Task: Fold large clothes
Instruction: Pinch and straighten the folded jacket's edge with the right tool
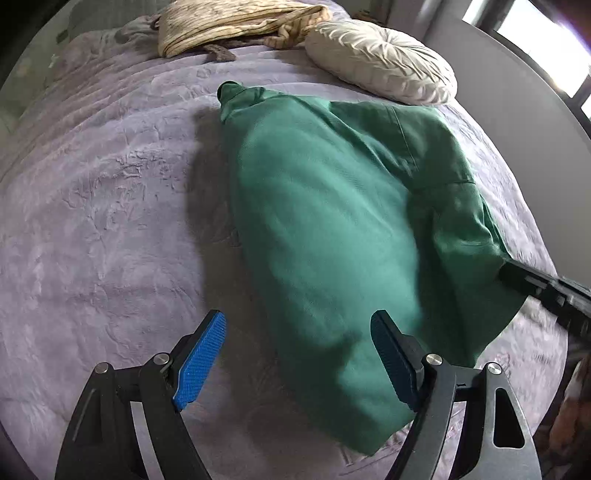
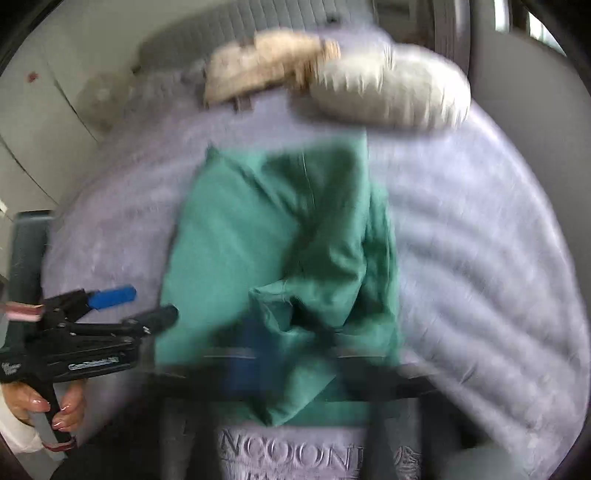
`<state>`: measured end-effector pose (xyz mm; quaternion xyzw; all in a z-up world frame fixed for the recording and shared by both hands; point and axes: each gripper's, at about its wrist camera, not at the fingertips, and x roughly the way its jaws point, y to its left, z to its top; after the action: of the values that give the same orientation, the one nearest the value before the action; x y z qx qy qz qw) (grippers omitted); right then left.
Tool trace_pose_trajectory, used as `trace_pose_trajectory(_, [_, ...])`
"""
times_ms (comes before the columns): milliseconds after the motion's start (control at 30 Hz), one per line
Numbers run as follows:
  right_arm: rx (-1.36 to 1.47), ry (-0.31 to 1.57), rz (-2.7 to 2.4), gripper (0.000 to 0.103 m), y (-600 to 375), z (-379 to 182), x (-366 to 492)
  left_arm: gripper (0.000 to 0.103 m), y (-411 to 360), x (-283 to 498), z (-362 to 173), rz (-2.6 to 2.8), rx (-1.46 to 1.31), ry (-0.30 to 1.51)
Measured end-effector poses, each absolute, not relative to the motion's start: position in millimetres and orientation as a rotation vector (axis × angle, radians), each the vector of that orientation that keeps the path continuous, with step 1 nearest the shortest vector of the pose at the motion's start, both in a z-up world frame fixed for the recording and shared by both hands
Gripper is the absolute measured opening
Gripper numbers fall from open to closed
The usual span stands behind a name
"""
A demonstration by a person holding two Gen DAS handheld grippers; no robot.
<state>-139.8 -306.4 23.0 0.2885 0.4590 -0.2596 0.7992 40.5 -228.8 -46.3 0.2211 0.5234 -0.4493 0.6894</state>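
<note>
A green garment (image 1: 321, 229) lies lengthwise on a lilac bedspread (image 1: 110, 206), partly folded, its narrow collar end toward the head of the bed and its broad hem toward the viewer. Its left edge runs straight and casts a dark shadow on the cover; to that side a wide stretch of bare bedspread lies open, while the right edge is bunched and rumpled, close to the mattress edge. The left gripper (image 1: 299, 358) hovers over the near hem with its blue ribbed pads (image 1: 201, 360) spread wide apart, grasping nothing. The right gripper (image 2: 295, 332) appears heavily blurred in its own view; a fold of the green cloth is gathered up between its dark fingers, so it appears clenched on the garment, and in the left view its black finger meets the cloth's right corner. The fabric is a matte, soft weave with a visible seam; the bedspread is plush, embossed and quilted in ridges. Near the head of the bed rest a round pleated cream cushion (image 1: 380, 70), just beyond the garment's far right corner, and a crumpled striped beige cloth (image 1: 236, 26). A grey curved wall (image 1: 517, 92) borders the bed on the right, beside a bright window (image 1: 535, 26).
</note>
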Motion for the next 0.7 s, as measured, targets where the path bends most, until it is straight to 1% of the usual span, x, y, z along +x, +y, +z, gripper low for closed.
trace_pose_trajectory(67, [0.662,0.987,-0.619,0.006,-316,20,-163,0.082,-224,40,-52,-1.006,0.530,1.162])
trace_pose_trajectory(133, [0.786,1.029,-0.684,0.006,-332,-8,-195,0.082,-216,42,-64,-1.009,0.539,1.184])
trace_pose_trajectory(200, [0.943,1.039,-0.691,0.006,-343,-41,-218,0.097,-210,45,-72,-1.006,0.527,1.202])
trace_pose_trajectory(267, [1.080,1.018,-0.676,0.006,-347,-66,-236,0.098,-205,45,-75,-1.005,0.517,1.208])
trace_pose_trajectory(300, [1.100,0.998,-0.670,0.006,-345,-68,-240,0.098,-204,44,-75,-1.002,0.525,1.206])
trace_pose_trajectory(467, [1.091,0.989,-0.679,0.007,-340,-51,-246,0.097,-202,44,-67,-0.996,0.550,1.200])
trace_pose_trajectory(600, [1.010,0.930,-0.745,0.011,-339,-15,-261,0.097,-205,56,-44,-0.971,0.520,1.131])
trace_pose_trajectory(700, [0.961,0.860,-0.689,0.011,-350,15,-248,0.097,-215,74,-37,-0.931,0.473,1.109])
